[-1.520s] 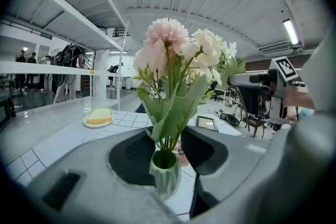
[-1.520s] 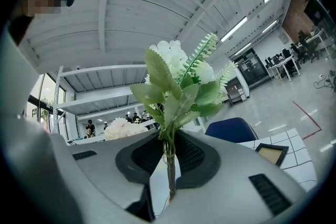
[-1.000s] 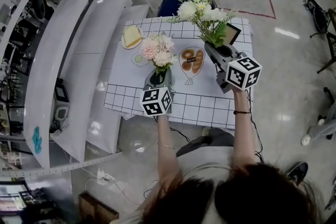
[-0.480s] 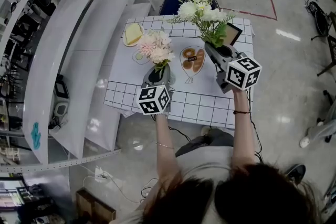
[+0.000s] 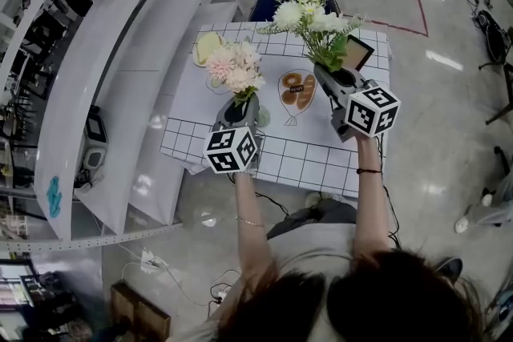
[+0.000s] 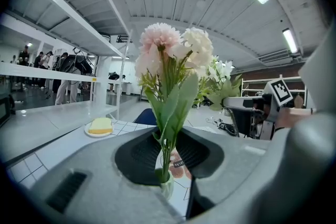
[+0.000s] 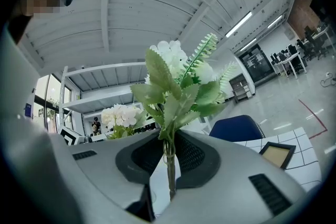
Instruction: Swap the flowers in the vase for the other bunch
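**Sam:** Head view first. What do you see?

**Mia:** A table (image 5: 321, 156) with a white cloth that has squares on it. The left gripper (image 5: 240, 114) holds the pink flowers (image 5: 234, 68) up over the left part. The right gripper (image 5: 337, 84) holds the white flowers (image 5: 309, 16) up over the right part, well apart from the pink ones.

**Sam:** What else is there?

**Mia:** A plate (image 5: 205, 48) with something yellow on it sits at the far left corner. A picture frame (image 5: 357, 52) is at the far right. A blue chair (image 5: 264, 4) stands behind the table.

**Sam:** Now the left gripper view. Is that one squeezing?

**Mia:** Yes. Its jaws have just been closing, and the pink stems stand straight up between them. The jaws pinch the stems low down.

**Sam:** Where is the vase?

**Mia:** The small pale green vase (image 6: 166, 185) is right at the bottom of the stems, low between the jaws. I cannot tell if the stem tips are inside it or just above it.

**Sam:** Anything further off?

**Mia:** The plate is on the left. The other gripper with its white bunch is on the right.

**Sam:** And the right gripper view?

**Mia:** Its jaws are clamped on the thin green stem of the white flowers. The bunch stands straight up in the air. The picture frame shows low on the right, with the blue chair beside it.
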{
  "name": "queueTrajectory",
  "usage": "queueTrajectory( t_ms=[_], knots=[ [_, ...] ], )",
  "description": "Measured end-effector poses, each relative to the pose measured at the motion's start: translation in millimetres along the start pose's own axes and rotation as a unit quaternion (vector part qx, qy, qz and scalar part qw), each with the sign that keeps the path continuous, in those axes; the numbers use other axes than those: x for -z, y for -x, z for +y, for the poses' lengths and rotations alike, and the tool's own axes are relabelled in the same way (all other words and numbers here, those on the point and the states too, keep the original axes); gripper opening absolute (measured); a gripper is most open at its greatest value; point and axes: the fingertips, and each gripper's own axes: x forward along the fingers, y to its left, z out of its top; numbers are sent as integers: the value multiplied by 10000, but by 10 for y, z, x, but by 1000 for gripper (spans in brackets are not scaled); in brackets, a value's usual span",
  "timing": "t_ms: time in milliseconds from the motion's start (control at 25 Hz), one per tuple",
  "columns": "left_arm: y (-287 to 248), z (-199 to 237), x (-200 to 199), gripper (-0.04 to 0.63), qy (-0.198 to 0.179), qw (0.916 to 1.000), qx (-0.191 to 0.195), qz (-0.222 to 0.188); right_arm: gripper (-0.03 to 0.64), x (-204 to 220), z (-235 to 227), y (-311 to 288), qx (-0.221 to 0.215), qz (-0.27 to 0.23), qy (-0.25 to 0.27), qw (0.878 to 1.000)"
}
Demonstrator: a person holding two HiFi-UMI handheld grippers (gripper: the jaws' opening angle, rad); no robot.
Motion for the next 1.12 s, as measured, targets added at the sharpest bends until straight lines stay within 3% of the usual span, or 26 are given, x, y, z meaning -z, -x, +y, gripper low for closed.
queueTrajectory(
  t_ms=[1120],
  knots=[
    [283, 17, -417, 94, 91, 9973, -385, -623, 54, -67, 105, -41, -351, 22, 59, 9994]
  ],
)
